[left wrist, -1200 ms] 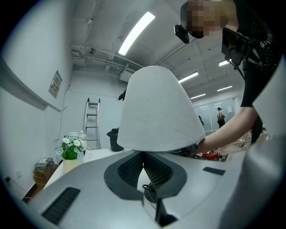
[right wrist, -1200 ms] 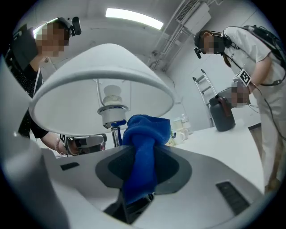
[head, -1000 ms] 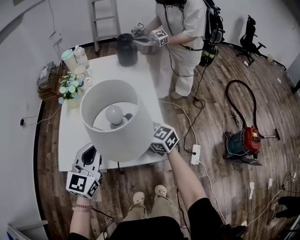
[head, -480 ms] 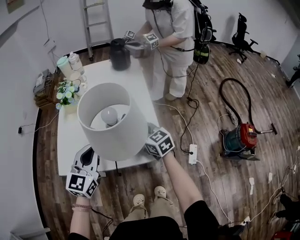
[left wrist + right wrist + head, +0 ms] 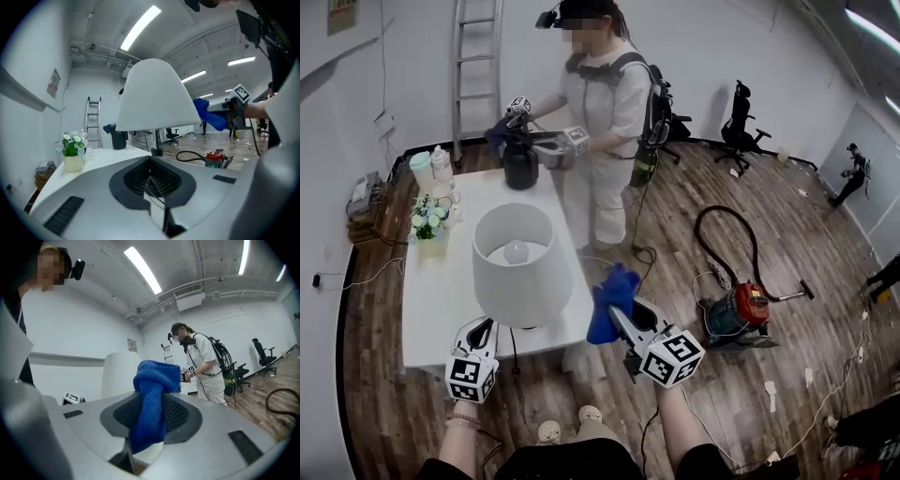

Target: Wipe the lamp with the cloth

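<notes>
A lamp with a white shade (image 5: 523, 265) and a bare bulb (image 5: 516, 250) stands on the white table (image 5: 431, 309). My right gripper (image 5: 616, 317) is shut on a blue cloth (image 5: 610, 298), held just right of the shade and apart from it, past the table's edge. In the right gripper view the cloth (image 5: 152, 404) bulges out of the jaws, with the shade (image 5: 118, 373) behind it. My left gripper (image 5: 480, 330) is shut on nothing, at the near table edge below the shade. The left gripper view shows the shade (image 5: 157, 98) from beneath and the cloth (image 5: 211, 116) to its right.
Another person (image 5: 600, 122) works with grippers on a black container (image 5: 521, 164) at the table's far end. A vase of flowers (image 5: 427, 225) and cups (image 5: 431, 169) stand at the left. A red vacuum cleaner (image 5: 736, 314) and cables lie on the wooden floor at the right.
My right gripper has pulled away from the shade's lower right side and swung right, so the blue cloth now shows. The head view has tilted up. The left gripper stayed put.
</notes>
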`<state>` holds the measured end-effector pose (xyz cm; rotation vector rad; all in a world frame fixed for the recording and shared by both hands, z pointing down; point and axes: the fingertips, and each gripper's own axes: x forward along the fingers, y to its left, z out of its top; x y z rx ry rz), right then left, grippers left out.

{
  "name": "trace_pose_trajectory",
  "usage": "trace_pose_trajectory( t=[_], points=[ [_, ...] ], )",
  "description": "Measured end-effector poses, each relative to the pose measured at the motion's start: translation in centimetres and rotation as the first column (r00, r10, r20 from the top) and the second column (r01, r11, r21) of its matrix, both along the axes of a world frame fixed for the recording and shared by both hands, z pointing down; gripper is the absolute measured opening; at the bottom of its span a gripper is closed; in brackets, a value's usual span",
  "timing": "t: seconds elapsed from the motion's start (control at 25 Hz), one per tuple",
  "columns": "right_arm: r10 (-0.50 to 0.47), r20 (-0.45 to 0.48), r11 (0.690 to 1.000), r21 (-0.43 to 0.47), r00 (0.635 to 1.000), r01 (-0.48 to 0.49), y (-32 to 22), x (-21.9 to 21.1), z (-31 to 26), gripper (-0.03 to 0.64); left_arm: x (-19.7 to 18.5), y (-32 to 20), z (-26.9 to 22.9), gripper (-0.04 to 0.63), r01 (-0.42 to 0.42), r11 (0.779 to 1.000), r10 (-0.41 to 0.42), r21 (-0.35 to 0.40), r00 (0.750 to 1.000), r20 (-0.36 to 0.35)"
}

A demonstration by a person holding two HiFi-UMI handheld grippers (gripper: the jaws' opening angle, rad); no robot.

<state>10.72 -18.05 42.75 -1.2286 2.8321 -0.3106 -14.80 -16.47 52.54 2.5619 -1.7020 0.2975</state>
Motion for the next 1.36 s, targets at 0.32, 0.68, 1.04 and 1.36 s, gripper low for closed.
trace_pose_trajectory(
  t=[0.32,0.68,1.04,1.36],
  points=[
    [-0.085,0.011,0.996,0.025,0.996,0.085,11.3,-6.6,2.3,0.117,5.8,8.8,-2.4,0.008,-0.022,0.999,0.026,0.036,0.993,-0.113],
    [-0.087,-0.031,0.995,0.038,0.996,0.088,12.7,-7.4,2.6,0.112,8.4,11.0,-6.8,0.008,-0.013,0.997,0.023,0.075,0.989,-0.143],
    [-0.143,-0.067,0.987,0.064,0.988,0.147,13.1,-8.7,1.3,0.112,6.9,12.0,-8.5,0.008,0.033,0.995,-0.015,0.094,0.982,-0.190],
    [-0.166,-0.084,0.982,0.080,0.983,0.173,14.0,-11.2,2.1,0.112,6.1,11.8,-7.0,0.008,0.002,0.997,0.014,0.081,0.981,-0.193]
  ],
)
